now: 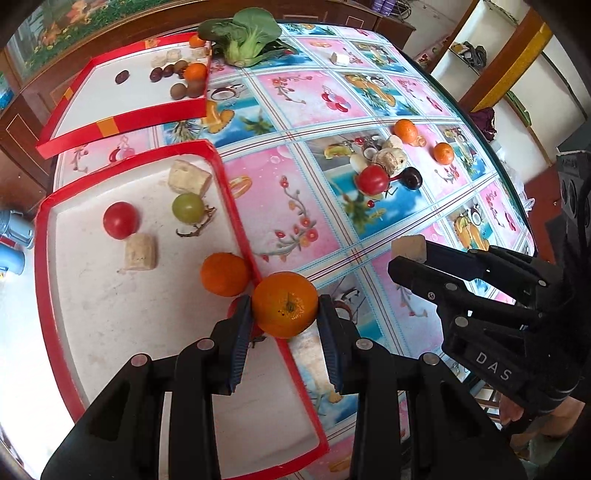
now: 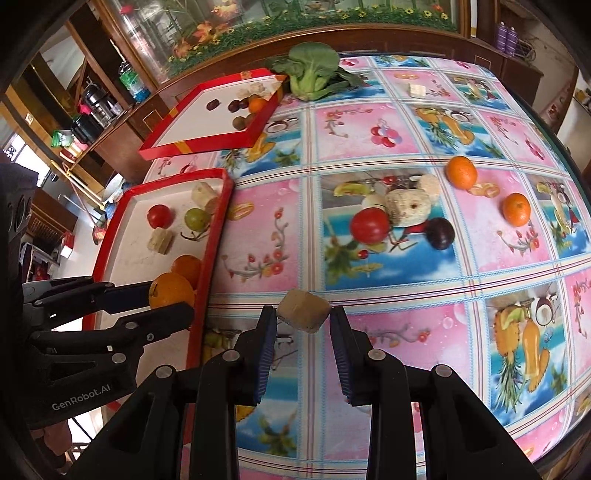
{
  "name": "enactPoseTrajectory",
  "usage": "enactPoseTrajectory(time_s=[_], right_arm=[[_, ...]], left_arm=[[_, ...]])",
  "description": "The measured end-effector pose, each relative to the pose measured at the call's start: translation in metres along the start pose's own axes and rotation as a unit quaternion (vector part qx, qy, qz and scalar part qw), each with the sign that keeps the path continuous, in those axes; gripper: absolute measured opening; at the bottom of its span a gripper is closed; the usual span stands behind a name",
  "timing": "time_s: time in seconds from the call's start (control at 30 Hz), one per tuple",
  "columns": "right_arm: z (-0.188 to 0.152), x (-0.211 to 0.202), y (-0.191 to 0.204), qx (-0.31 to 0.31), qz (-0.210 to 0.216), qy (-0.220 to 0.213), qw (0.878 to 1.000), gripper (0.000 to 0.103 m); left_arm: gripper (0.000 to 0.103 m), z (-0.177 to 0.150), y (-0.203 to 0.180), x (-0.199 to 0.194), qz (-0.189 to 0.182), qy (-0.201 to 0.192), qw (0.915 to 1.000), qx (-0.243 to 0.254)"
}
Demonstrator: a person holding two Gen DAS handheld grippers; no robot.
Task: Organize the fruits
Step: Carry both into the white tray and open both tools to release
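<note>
My left gripper (image 1: 284, 312) is shut on an orange (image 1: 285, 304) and holds it over the right rim of the near red tray (image 1: 236, 192). It also shows in the right wrist view (image 2: 170, 290). That tray holds a tomato (image 1: 120, 219), a green grape (image 1: 188, 208), an orange (image 1: 224, 274) and two beige chunks. My right gripper (image 2: 303, 314) is shut on a beige chunk (image 2: 303, 311), above the tablecloth to the right of the tray. On the table lie a tomato (image 2: 370, 225), a dark plum (image 2: 439, 232), beige chunks (image 2: 408, 206) and two oranges (image 2: 461, 172) (image 2: 516, 208).
A second red tray (image 1: 122, 123) at the far left holds dark fruits, brown fruits, an orange and beige chunks. A leafy green vegetable (image 1: 243, 33) lies at the table's far edge, with a white chunk (image 2: 417, 90) to its right. Wooden cabinets stand behind the table.
</note>
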State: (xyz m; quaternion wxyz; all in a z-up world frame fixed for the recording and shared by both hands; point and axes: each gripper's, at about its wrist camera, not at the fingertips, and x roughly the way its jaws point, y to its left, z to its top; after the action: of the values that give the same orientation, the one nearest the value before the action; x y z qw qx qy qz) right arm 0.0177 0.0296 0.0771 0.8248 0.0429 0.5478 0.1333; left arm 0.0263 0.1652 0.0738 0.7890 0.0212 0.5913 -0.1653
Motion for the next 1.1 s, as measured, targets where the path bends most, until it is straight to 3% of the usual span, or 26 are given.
enactPoseTrajectory(time_s=[0.53, 0.87, 1.1], right_arm=[[-0.018, 0.011, 0.087, -0.074, 0.099, 0.034, 0.992, 0.03], [-0.034, 0.041, 0.125, -0.124, 0.107, 0.071, 0.984, 0.03], [-0.039, 0.054, 0.137, -0.15, 0.095, 0.079, 0.981, 0.03]], left_arm=[[0.033, -0.006, 0.094, 0.003, -0.01, 0.011, 0.9946, -0.103], [0.033, 0.016, 0.095, 0.023, -0.032, 0.014, 0.9941, -0.103], [0.033, 0.037, 0.09, 0.037, -0.022, 0.018, 0.9948, -0.097]])
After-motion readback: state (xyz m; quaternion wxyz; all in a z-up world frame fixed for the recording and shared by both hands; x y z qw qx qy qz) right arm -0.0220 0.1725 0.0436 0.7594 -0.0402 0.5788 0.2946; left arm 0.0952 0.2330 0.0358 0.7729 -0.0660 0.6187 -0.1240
